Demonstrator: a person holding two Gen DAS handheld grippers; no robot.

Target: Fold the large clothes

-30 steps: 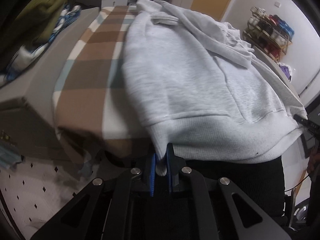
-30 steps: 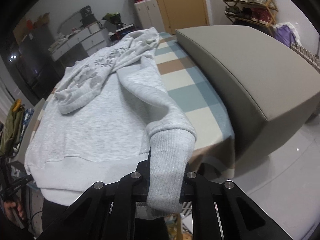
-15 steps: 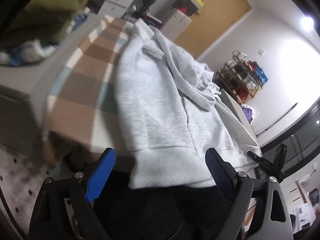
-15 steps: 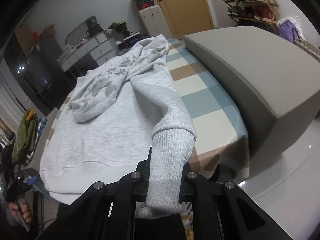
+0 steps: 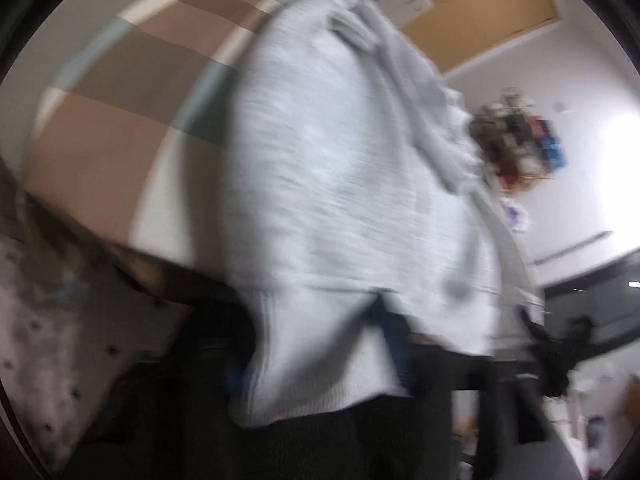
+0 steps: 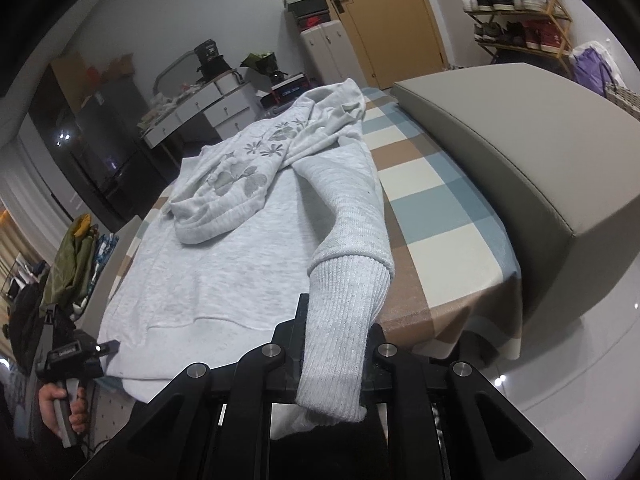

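Observation:
A light grey sweatshirt (image 6: 224, 264) lies spread on the checked bed cover (image 6: 432, 208), its flower-printed part folded back on top. My right gripper (image 6: 334, 344) is shut on the ribbed sleeve cuff (image 6: 344, 320), which drapes over the fingers and hides them. In the blurred left wrist view, the sweatshirt's ribbed hem (image 5: 320, 360) hangs between the blue pads (image 5: 394, 340) of my left gripper (image 5: 316, 360). Its jaws are closing and still stand apart around the hem. The right wrist view shows the left gripper (image 6: 80, 354) at the hem's left corner, held by a hand (image 6: 60, 404).
A grey padded headboard (image 6: 520, 152) runs along the bed's right side. Beyond the bed stand a white dresser (image 6: 208, 108), a wooden door (image 6: 384, 12) and a shoe rack (image 6: 516, 8). Clothes (image 6: 72, 264) hang at the left.
The left gripper let go of the hem corner, opened wide, rolled, and now closes around a broader piece of hem. The right gripper kept hold of the cuff and lifted it slightly.

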